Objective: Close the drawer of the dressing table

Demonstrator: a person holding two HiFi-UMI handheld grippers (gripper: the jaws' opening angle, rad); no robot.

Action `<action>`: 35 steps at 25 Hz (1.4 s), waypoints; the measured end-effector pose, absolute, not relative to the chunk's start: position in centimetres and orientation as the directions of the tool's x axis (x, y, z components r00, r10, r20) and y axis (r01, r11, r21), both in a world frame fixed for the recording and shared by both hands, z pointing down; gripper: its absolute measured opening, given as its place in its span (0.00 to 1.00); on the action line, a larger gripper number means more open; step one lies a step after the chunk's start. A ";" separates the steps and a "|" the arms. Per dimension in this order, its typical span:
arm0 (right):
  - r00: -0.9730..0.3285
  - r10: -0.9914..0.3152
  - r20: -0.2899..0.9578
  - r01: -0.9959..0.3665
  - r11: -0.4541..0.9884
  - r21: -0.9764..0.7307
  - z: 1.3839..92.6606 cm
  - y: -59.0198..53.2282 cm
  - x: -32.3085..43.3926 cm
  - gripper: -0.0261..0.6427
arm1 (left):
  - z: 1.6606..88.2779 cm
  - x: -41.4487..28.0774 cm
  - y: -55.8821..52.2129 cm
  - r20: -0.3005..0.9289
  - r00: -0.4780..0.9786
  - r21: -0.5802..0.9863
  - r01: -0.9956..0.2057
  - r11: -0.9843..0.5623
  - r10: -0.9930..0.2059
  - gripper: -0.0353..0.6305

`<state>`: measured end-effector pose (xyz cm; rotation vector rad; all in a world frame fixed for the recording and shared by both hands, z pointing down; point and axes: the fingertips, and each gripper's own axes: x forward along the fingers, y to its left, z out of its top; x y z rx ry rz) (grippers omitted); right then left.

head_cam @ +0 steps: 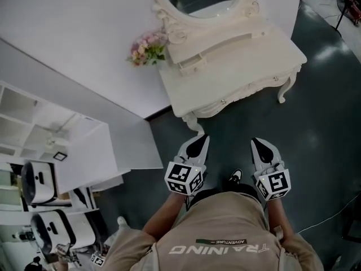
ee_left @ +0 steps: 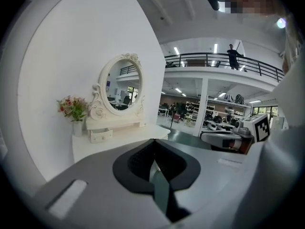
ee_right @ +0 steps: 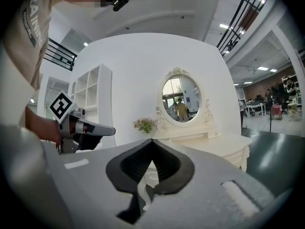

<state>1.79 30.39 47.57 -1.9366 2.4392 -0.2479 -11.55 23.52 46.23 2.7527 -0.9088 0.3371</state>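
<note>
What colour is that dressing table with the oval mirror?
Creamy white all over; the dressing table shows best in the head view.

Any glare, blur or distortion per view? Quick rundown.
Head view: soft glare patches on the dark floor, dressing table evenly lit. Left gripper view: fisheye bend, dark corners, ceiling lights blown out. Right gripper view: same fisheye, near jaws slightly soft.

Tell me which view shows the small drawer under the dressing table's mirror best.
The left gripper view. There the small drawer shows its front and knob and stands out from the shelf. The head view shows it only from above, and small. The right gripper view shows the dressing table, but the drawer cannot be made out.
</note>
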 end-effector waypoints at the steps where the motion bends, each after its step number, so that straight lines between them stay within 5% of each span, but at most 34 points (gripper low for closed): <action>1: -0.242 -0.966 0.086 -0.963 0.228 -0.146 47.7 29.8 2.2 0.04 | 46.1 -11.4 23.1 0.281 0.775 0.137 -0.617 -0.775 -0.567 0.08; 12: -0.332 -0.928 0.170 -0.937 0.304 -0.170 49.5 25.8 2.8 0.04 | 49.0 -12.1 19.3 0.360 0.700 0.184 -0.701 -0.689 -0.616 0.08; 35: -0.336 -0.926 0.173 -0.942 0.329 -0.067 44.6 7.3 3.7 0.04 | 47.0 -7.8 -0.2 0.265 0.773 0.203 -0.629 -0.751 -0.576 0.08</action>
